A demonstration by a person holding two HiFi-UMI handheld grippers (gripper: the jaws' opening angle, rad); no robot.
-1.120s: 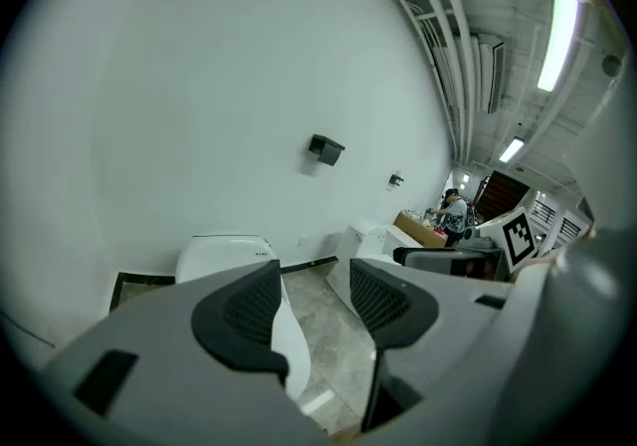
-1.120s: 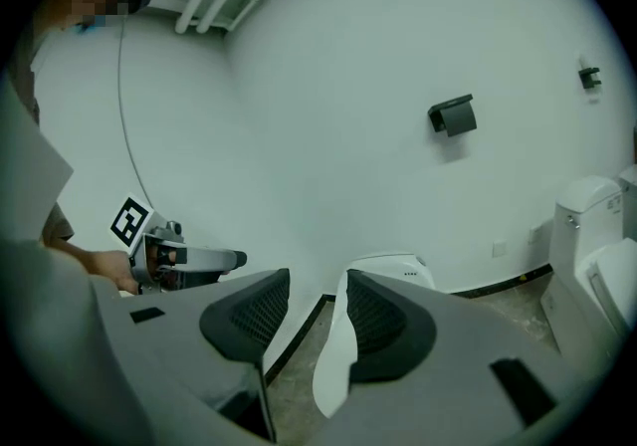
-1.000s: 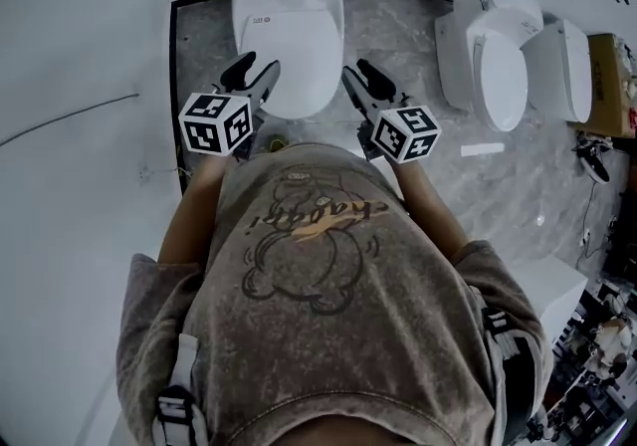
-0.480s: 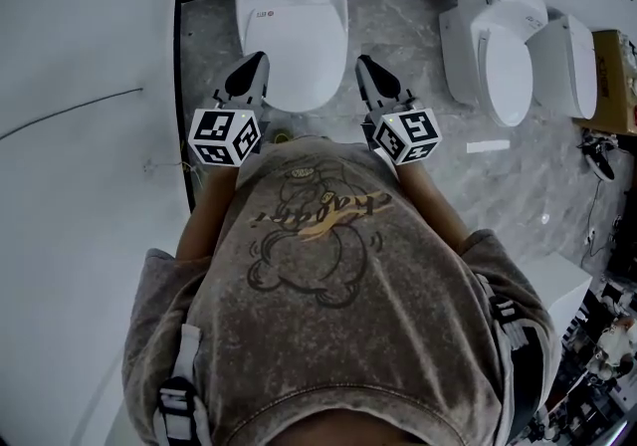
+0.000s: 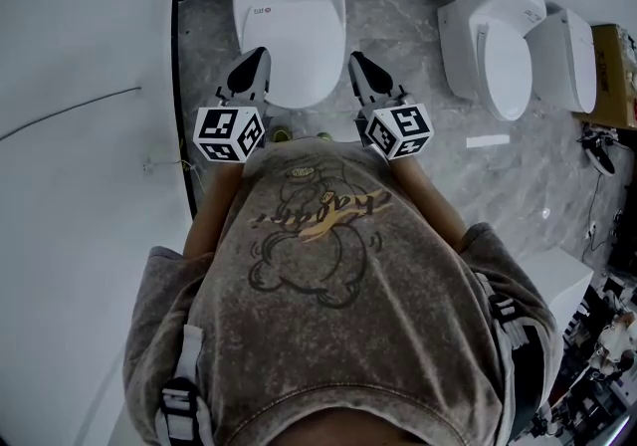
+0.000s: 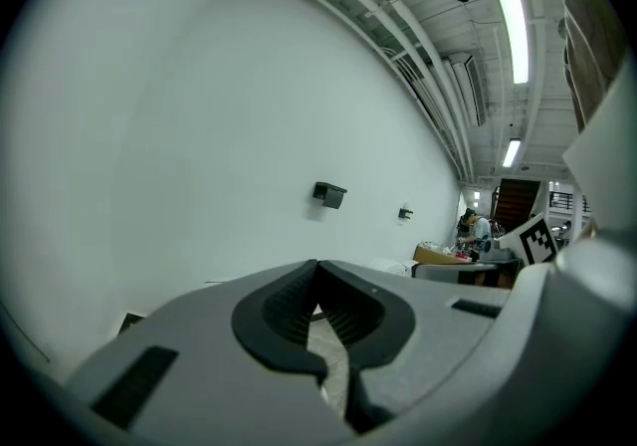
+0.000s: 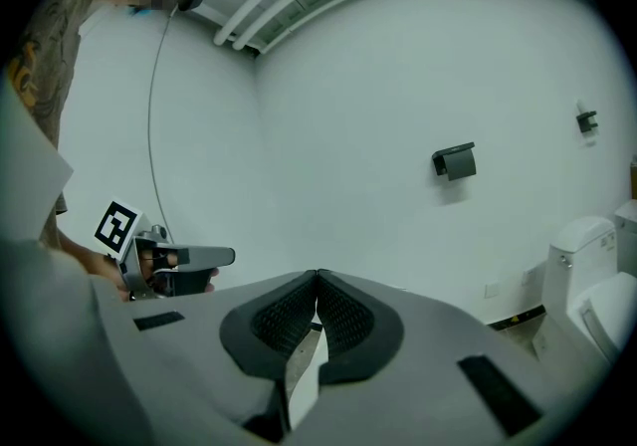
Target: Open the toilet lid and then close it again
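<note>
Both grippers have closed up since a second ago, when their jaws stood apart over the front of the toilet. The left hand-held gripper (image 5: 251, 64) is now clenched on nothing, its pads meeting with only floor showing behind them. Seen from above, it overlaps the front left edge of the toilet lid (image 5: 289, 16), though contact cannot be judged. That lid lies down, closed, on the white toilet standing on the grey marbled floor (image 5: 204, 46) straight ahead of the person. The right hand-held gripper (image 5: 360, 68) is likewise clenched and empty, just beside the lid's front right edge. Farther right stand a second toilet (image 5: 493, 41) and a third toilet (image 5: 567, 61), with a cardboard box (image 5: 612, 76) at the far edge.
</note>
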